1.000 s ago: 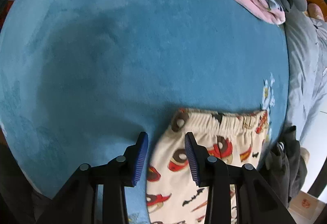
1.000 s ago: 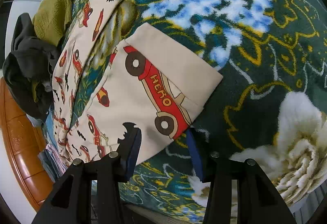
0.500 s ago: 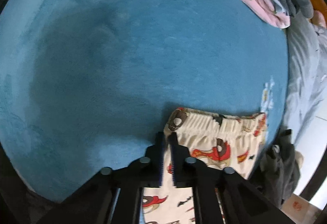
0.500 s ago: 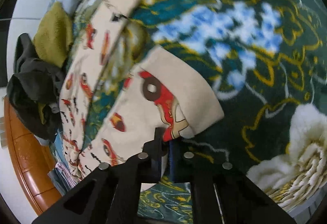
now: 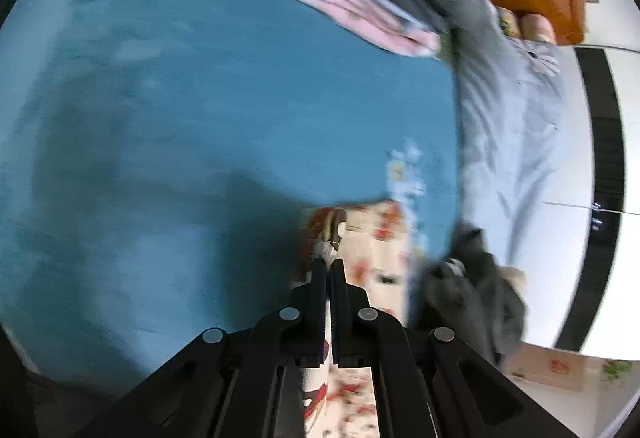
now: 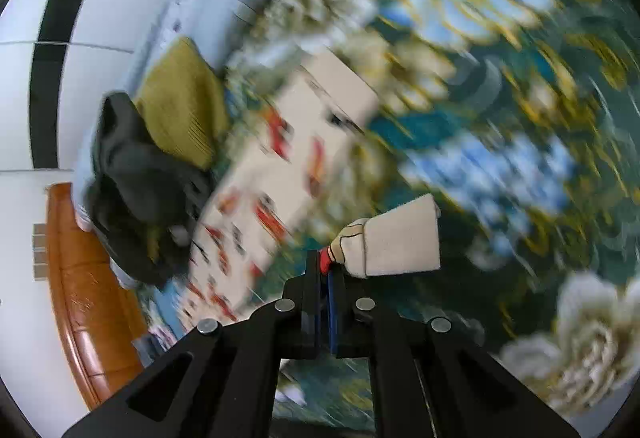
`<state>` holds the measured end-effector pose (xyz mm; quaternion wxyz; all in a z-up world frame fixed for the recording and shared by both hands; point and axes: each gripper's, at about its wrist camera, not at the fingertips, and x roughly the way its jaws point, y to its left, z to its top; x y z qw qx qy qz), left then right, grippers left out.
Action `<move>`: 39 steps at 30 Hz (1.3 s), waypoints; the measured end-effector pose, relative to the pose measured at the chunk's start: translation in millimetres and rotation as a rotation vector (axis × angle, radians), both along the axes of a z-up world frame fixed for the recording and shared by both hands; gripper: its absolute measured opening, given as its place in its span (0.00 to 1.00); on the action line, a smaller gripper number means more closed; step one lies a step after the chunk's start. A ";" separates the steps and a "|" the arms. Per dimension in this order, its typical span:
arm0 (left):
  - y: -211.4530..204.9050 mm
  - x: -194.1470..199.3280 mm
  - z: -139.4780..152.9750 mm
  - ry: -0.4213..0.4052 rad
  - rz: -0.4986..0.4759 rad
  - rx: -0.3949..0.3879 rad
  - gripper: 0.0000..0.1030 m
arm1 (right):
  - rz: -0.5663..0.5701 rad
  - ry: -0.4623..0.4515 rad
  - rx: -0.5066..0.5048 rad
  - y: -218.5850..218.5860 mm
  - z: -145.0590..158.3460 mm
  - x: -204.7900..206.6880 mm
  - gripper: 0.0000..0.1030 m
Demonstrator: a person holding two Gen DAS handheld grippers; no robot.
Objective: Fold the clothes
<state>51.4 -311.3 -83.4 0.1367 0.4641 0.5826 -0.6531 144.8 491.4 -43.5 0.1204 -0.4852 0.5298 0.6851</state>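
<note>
Both ends of the trousers pinched

Now we see no containers, only cloth on a bed. Our left gripper (image 5: 329,267) is pressed together on the waistband of the cream car-print trousers (image 5: 372,254) over the blue blanket (image 5: 180,98). Our right gripper (image 6: 325,270) pinches one leg cuff (image 6: 396,238) above the flowered blanket (image 6: 500,98). One olive garment (image 6: 180,98) and one dark garment (image 6: 136,182) lie nearby.

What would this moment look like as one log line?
left gripper: shut on printed pants | right gripper: shut on printed pants | stage: lifting

Black two-finger left gripper (image 5: 329,272), right gripper (image 6: 325,274), angular struts, round silver screws, blue-padded fingers (image 6: 331,302)
</note>
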 end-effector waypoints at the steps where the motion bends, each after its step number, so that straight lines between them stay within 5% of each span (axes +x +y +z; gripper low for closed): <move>1: 5.1 -9.9 4.3 0.013 -0.009 0.016 0.01 | -0.016 0.003 -0.012 3.9 1.2 -11.5 0.02; 5: 24.4 -61.2 20.3 0.026 -0.075 0.042 0.01 | -0.062 -0.060 -0.097 21.7 -9.6 -59.4 0.02; 9: 45.2 -102.4 29.0 -0.001 -0.139 0.032 0.01 | -0.051 -0.104 -0.074 28.0 -13.1 -106.1 0.02; 19: 58.6 -151.7 -1.9 0.059 -0.146 0.036 0.03 | -0.093 -0.137 -0.054 37.2 -40.1 -150.4 0.05; 22: 55.4 -153.1 -8.2 0.094 -0.165 0.039 0.11 | -0.043 -0.111 -0.034 30.1 -43.6 -156.7 0.05; 26: 48.0 -147.8 -5.0 0.173 -0.204 0.026 0.34 | 0.002 -0.058 0.043 29.1 -30.1 -154.0 0.23; 29: 39.1 -129.8 -3.9 0.171 -0.217 -0.068 0.48 | 0.038 0.004 0.083 28.5 -14.6 -135.5 0.31; 31: 34.2 -115.1 -15.6 0.121 -0.220 -0.120 0.49 | 0.061 0.006 0.127 28.6 -10.9 -113.3 0.43; 39: 44.6 -79.6 -74.4 0.013 -0.193 -0.073 0.49 | 0.037 -0.013 0.111 26.0 -44.7 -78.4 0.44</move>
